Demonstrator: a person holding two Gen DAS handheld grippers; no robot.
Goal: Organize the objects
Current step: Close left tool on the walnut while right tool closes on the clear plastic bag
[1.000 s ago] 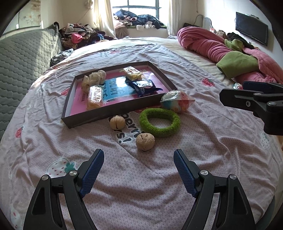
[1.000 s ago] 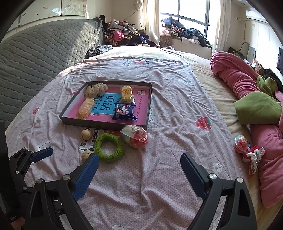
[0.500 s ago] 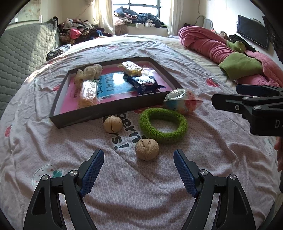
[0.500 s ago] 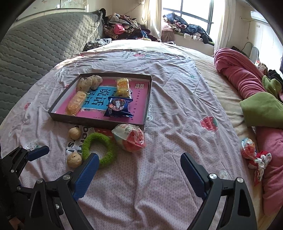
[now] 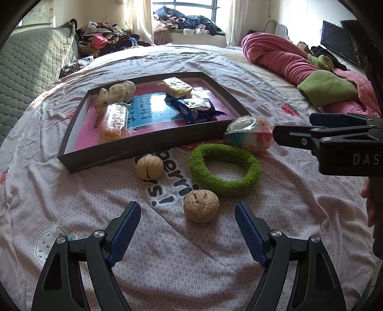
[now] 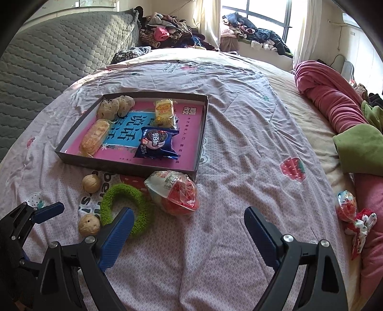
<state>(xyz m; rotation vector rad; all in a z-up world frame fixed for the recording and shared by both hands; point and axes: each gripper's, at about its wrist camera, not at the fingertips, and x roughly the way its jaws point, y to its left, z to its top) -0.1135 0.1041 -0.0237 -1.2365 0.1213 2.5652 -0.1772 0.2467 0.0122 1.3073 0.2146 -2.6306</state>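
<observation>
A dark shallow tray [image 5: 143, 149] [image 6: 202, 134] with a pink and blue bottom lies on the bed and holds several wrapped snacks. In front of it lie two walnuts [image 5: 201, 209] [image 5: 149, 166], a green fuzzy ring [image 5: 224, 170] [image 6: 126, 208] and a wrapped plastic egg [image 5: 250, 136] [image 6: 173, 192]. My left gripper [image 5: 186, 233] is open and empty, just short of the near walnut [image 6: 89, 224]. My right gripper [image 6: 188, 235] is open and empty, just short of the egg; it also shows side-on in the left wrist view [image 5: 335, 138].
A rolled pink quilt [image 6: 335, 102] and green cloth [image 6: 359, 150] lie along the right side. A second wrapped egg [image 6: 346, 205] sits by the quilt. A grey padded headboard [image 6: 47, 59] stands at the left. Clothes are piled by the window [image 5: 186, 21].
Both grippers have moved forward and lower toward the loose things in front of the tray. The near walnut now sits just ahead of my left fingers. Nothing was picked up.
</observation>
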